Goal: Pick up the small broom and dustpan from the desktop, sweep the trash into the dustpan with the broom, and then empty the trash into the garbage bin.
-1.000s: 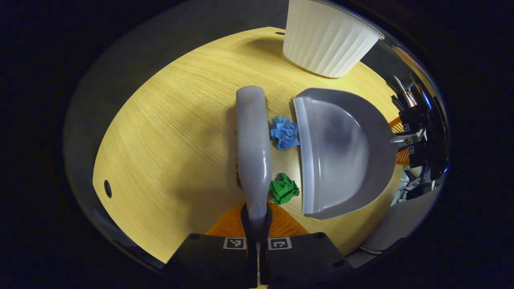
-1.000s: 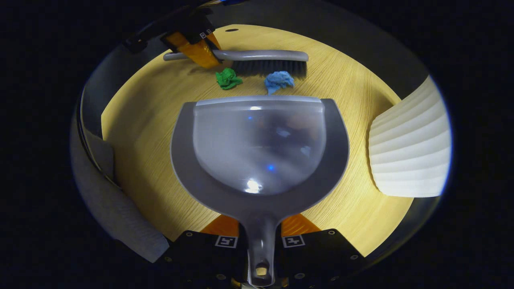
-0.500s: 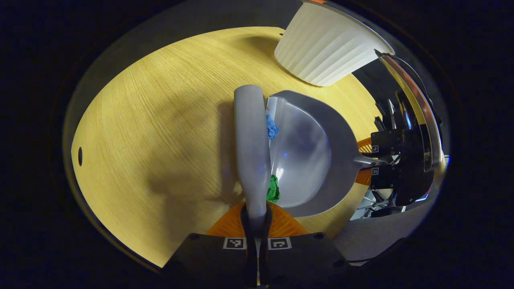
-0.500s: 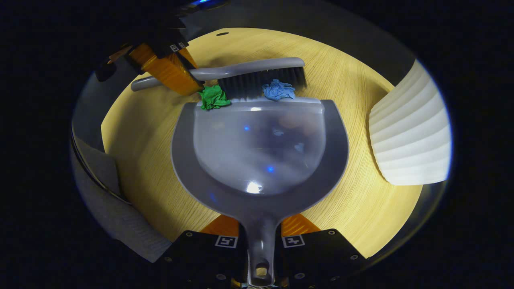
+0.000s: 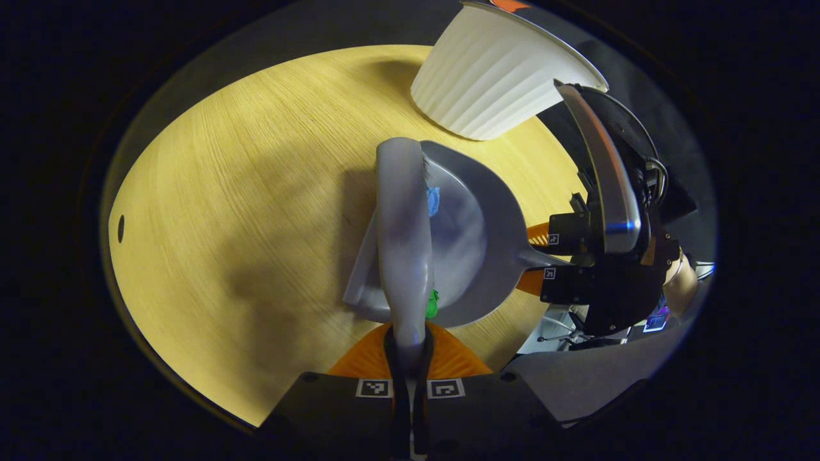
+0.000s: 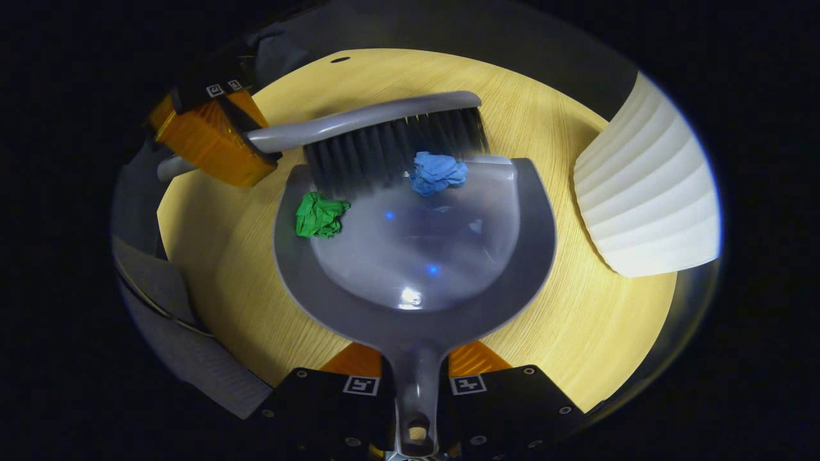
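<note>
The right gripper (image 6: 415, 374) clamps the handle of the grey plastic dustpan (image 6: 416, 269) on the round wooden table (image 6: 576, 333). Crumpled green paper (image 6: 318, 216) and crumpled blue paper (image 6: 437, 173) lie inside it. Beyond, the left gripper (image 6: 253, 137) clasps the grey black-bristled broom (image 6: 384, 137). A ribbed white bin (image 6: 647, 192) stands rightward.

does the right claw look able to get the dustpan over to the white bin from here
Probably yes: the right claw grips the dustpan handle, and bare desktop lies between it and the white bin.
</note>
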Motion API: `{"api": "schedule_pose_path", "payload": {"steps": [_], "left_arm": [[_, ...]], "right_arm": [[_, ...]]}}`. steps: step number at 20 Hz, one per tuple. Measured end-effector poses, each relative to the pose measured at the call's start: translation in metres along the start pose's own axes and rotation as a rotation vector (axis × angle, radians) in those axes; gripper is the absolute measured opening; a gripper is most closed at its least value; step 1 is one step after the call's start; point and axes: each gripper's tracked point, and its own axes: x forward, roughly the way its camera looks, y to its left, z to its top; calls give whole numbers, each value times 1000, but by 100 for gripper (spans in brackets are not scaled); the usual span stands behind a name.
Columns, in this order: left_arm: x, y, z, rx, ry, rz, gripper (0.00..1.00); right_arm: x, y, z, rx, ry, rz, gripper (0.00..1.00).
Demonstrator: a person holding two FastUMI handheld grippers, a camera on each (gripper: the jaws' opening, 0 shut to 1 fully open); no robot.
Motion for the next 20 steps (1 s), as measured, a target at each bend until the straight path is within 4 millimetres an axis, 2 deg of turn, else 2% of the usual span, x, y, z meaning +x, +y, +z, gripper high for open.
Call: {"api": "schedule_pose_path", "payload": {"steps": [3,9,13,16,18,20], "left_arm": [[-7,1,-4,-34,-26,17,7],[-41,32,-26,-76,-93,104,6],[-48,67,-57,-117,-130,170,5],[-54,106,-85,-161,-143,214,5],[-67,131,-98,-189,-150,235,5],[-78,139,-105,-206,-151,260,5]], "right_arm": [[0,-1,-1,17,-9,0,26],[-12,-3,3,28,-20,-10,25],[-41,-7,18,-10,-36,-17,25],[-66,-5,28,-30,-58,-24,25],[-92,-5,33,-19,-65,-10,26],[-125,-12,34,-21,-71,-4,25]]}}
